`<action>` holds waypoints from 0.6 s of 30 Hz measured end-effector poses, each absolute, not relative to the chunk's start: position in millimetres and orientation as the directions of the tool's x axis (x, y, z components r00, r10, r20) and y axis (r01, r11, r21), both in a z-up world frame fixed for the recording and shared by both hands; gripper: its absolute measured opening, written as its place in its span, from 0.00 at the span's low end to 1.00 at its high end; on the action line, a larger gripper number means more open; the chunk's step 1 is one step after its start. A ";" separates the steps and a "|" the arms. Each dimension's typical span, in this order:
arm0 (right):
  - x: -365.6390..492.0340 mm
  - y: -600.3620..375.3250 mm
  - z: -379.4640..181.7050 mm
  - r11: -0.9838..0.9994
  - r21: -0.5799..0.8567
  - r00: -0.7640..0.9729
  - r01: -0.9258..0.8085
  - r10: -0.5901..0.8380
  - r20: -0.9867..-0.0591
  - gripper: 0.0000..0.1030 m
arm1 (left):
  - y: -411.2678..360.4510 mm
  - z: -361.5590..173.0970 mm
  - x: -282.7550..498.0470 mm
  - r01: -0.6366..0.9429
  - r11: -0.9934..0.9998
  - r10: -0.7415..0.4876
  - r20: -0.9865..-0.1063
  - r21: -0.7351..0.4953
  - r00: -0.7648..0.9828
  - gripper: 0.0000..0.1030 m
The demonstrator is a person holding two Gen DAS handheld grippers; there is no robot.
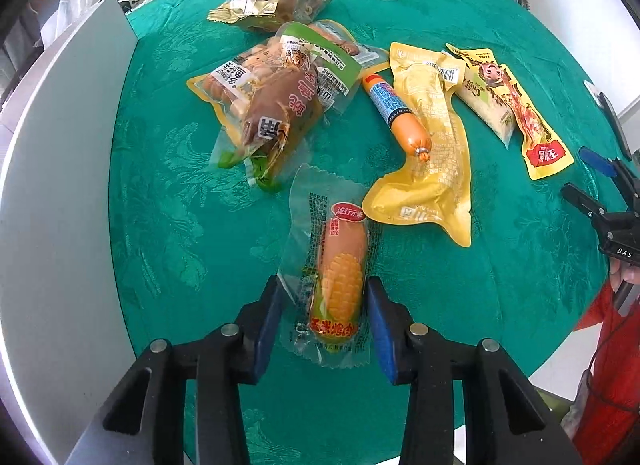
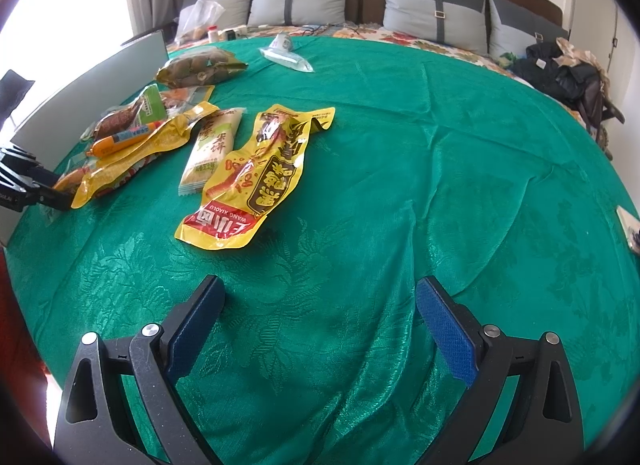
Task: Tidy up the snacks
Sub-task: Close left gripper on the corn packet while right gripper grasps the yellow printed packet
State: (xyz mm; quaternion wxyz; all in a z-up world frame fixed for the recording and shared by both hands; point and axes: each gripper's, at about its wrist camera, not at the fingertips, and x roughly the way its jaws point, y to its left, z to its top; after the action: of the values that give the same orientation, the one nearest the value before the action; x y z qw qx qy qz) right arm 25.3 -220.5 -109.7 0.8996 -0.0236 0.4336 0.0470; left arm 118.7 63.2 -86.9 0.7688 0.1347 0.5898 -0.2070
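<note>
Green damask cloth [image 2: 400,185] covers the whole work surface and fills most of both views. Behind it, across the top of the right wrist view, a bed with grey pillows [image 2: 436,13] stands against a brown headboard. A pale grey panel [image 1: 60,185] runs down the left side of the left wrist view, along the cloth's edge.

The snacks lie spread over the cloth. In the left wrist view, a heap of clear and green packets [image 1: 272,97] sits upper centre, with a gold-edged bag of brown pieces [image 1: 272,1] above it near the top. Right of centre lies a plain yellow vacuum pouch [image 1: 432,153], and an orange sausage stick [image 1: 400,113] with a blue label rests on its left part. Further right, a pale rice-cake packet [image 1: 486,105] lies partly under a yellow and red pouch [image 1: 532,125]. That pouch sits centre-left in the right wrist view.

The corn sausage packet [image 1: 340,277], clear wrap with a corn picture, lies in the lower centre of the left wrist view. The left gripper [image 1: 324,305] straddles its near end, blue pads close on either side; whether they press the sausage itself I cannot tell.

The right gripper [image 2: 320,305] stands wide apart over bare cloth at the bottom of its view, holding nothing.
</note>
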 end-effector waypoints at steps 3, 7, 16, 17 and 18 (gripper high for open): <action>26.2 -224.6 -106.6 0.992 0.028 0.591 -0.123 0.096 -0.801 0.95 | 61.3 -88.3 105.4 0.457 0.889 -0.099 -0.954 0.043 0.283 0.53; 54.3 -250.2 -87.7 0.963 0.269 0.534 0.014 0.220 -0.816 0.93 | 50.4 -87.6 100.0 0.493 0.858 -0.060 -0.925 0.144 0.375 0.70; 172.9 -197.3 -90.1 0.977 0.212 0.271 0.008 0.202 -0.941 0.43 | 68.5 -84.3 97.3 0.390 0.920 -0.202 -0.906 -0.044 0.373 0.31; 176.0 -193.4 -89.6 0.984 0.178 0.257 -0.001 0.172 -0.951 0.35 | 73.6 -83.7 94.7 0.373 0.926 -0.215 -0.901 -0.066 0.376 0.30; 177.2 -189.7 -87.7 0.988 0.151 0.246 -0.020 0.151 -0.957 0.33 | 76.3 -84.7 92.2 0.356 0.930 -0.229 -0.897 -0.088 0.378 0.29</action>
State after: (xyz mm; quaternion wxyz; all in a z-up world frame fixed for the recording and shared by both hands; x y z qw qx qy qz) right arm 177.2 -189.7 -87.7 0.7876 0.0536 0.6114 0.0545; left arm 92.2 76.3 -84.7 0.8278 0.0599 0.5291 -0.1768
